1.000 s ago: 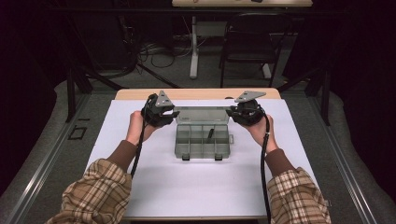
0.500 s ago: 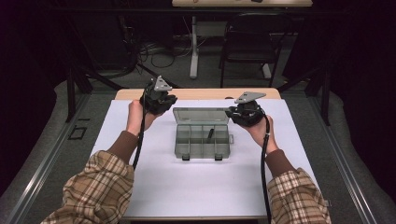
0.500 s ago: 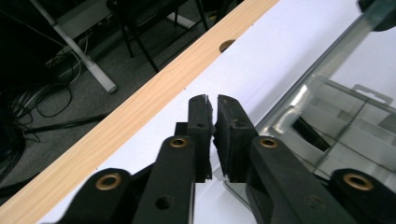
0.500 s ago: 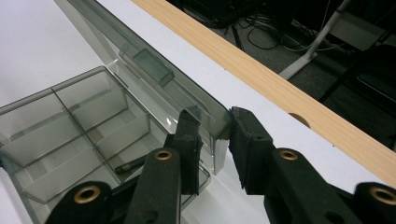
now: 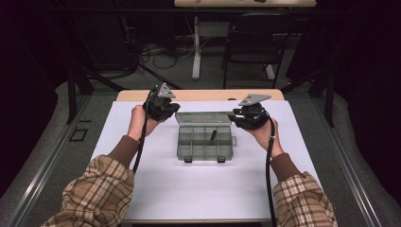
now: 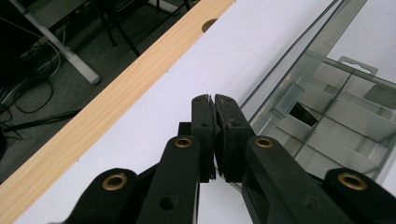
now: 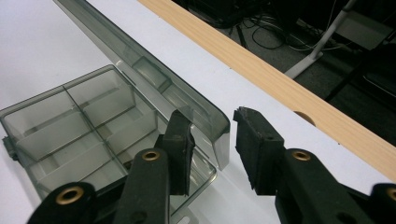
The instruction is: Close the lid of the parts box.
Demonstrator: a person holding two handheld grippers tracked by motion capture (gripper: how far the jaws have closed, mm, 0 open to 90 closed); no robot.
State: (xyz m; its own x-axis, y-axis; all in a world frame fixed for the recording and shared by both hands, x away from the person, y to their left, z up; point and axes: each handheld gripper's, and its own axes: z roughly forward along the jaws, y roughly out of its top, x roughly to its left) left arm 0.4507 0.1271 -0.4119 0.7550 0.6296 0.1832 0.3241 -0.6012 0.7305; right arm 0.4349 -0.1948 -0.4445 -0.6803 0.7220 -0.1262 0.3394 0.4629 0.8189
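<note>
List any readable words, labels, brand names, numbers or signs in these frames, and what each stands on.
None can be read. The clear compartment box, its open lid, both sets of black fingers and the white table cover show no print. The floor marking is an outline, not text.

I see a table [image 5: 156, 189] with a white top and a wooden far edge. A clear grey compartment box [image 5: 205, 142] lies open at its middle.
</note>
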